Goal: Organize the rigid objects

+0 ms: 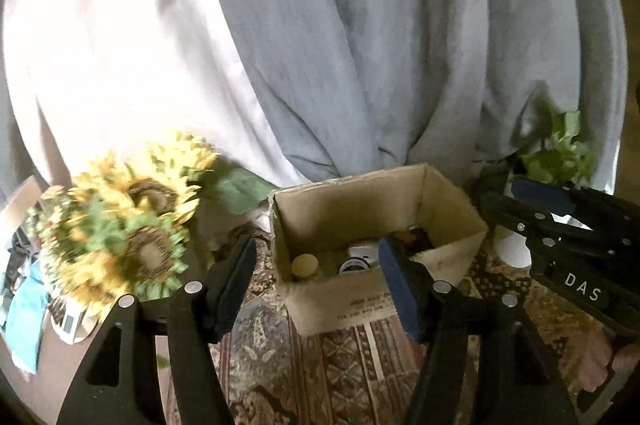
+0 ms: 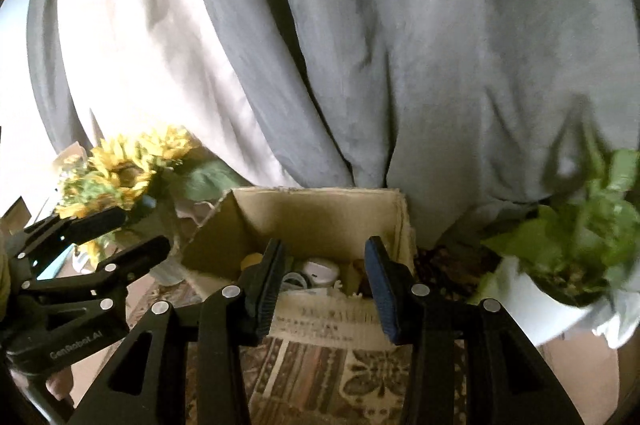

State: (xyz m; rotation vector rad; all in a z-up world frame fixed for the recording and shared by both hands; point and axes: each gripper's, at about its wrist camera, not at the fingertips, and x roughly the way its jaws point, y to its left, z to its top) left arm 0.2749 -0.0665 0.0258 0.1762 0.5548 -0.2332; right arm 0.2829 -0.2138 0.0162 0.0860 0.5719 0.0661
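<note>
- Two grippers, both spread wide with nothing between the fingers: left gripper point(image 1: 316, 289) and right gripper point(image 2: 326, 285), side by side just near of the cardboard box point(image 1: 332, 299).
- Box sits on a patterned rug point(image 1: 340, 365), small objects point(image 1: 358, 257) inside.
- Sunflowers point(image 1: 120, 217) left, potted plant point(image 2: 576, 245) right, curtain point(image 1: 360, 45) behind.

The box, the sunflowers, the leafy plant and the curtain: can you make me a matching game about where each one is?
Seen from the right claw's camera.

Things:
1. cardboard box
2. sunflowers
3. leafy plant
4. curtain

Places:
A. far left, beside the box
B. hanging behind everything
C. in the middle, on the patterned rug
D. far right, in a white pot

Pairs: 1-C, 2-A, 3-D, 4-B
</note>
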